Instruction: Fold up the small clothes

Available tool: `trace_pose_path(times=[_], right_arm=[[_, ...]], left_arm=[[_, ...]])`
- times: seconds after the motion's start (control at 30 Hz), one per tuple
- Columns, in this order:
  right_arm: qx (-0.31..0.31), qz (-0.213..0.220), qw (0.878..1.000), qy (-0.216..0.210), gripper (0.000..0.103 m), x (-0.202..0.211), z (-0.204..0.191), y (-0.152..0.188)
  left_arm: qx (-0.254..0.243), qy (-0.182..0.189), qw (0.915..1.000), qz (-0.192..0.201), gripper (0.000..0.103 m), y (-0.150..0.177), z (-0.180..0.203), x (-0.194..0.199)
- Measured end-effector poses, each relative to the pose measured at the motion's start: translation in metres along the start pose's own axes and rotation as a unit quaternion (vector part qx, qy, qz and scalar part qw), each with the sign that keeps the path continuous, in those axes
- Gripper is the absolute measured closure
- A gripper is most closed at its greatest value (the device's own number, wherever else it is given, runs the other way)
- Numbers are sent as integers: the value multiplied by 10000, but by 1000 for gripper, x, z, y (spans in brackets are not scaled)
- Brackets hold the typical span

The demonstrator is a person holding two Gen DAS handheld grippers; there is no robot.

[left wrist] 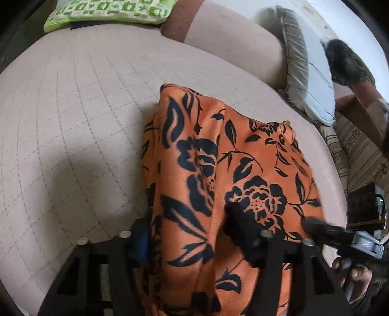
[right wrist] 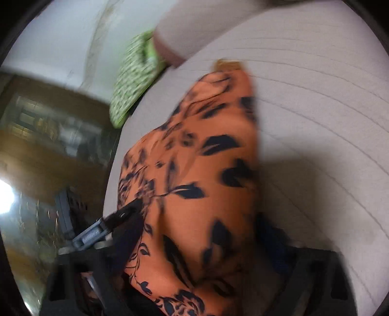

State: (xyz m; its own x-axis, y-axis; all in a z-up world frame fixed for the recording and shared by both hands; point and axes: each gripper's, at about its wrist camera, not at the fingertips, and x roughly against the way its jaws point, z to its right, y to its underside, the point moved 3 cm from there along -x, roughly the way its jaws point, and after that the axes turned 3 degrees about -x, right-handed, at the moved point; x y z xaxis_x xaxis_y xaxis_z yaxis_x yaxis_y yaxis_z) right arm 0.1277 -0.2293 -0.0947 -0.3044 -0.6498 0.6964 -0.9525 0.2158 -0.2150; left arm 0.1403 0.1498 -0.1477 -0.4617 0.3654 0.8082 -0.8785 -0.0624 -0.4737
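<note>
Left wrist view first: quilted beige sofa seat (left wrist: 73, 126) spreads out on the left, green patterned cushion (left wrist: 109, 12) up at its far edge, and I've got my left gripper (left wrist: 192, 233) with its jaws set either side of the orange floral garment (left wrist: 243, 155); cloth runs between them, though whether the pads press it I cannot tell. Garment drapes across the seat's middle, far end lying on the quilting. Further right, my right gripper (left wrist: 323, 227) comes in at the cloth's right edge, a grey pillow (left wrist: 299, 68) behind. Right wrist view, blurred: the other gripper's black finger at left on the fabric, orange cloth filling the centre between my jaws, their grip unclear.
</note>
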Motion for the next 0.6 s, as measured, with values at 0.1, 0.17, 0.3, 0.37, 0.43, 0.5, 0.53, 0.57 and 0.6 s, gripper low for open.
trace_pose_path(times=[0.1,0.17,0.3,0.37,0.43,0.5,0.53,0.57,0.6], right_arm=[[318,63,9994,102,65,8,-14,-3],[549,149,9983,126,67,18,-28,-7],[1032,620,9927,113,67,59,-60,-32],[1247,907,9880,20,67,87,-77,-52],[1368,1122,9842,-51,67,111,-90,-73],[1430,1280,9814,-47,67,127,-94,-94],[1440,1309,9809,-16,67,129,-92,-102],[1453,1306,9807,33,67,129,-87,-111],[1457,1288,9809,97,67,127,-82,-116]], left_arm=[[11,107,9999,22,73,-3,5,4],[-135,43,9998,154,77,-7,16,13],[-469,200,9948,876,78,-35,57,52],[-614,256,9892,1303,77,-55,78,74],[-664,344,9846,1579,76,-77,97,89],[-715,384,9824,1684,76,-94,111,90],[-743,365,9820,1696,76,-100,115,86],[-770,339,9820,1693,76,-103,120,78],[-800,293,9823,1669,76,-106,124,65]])
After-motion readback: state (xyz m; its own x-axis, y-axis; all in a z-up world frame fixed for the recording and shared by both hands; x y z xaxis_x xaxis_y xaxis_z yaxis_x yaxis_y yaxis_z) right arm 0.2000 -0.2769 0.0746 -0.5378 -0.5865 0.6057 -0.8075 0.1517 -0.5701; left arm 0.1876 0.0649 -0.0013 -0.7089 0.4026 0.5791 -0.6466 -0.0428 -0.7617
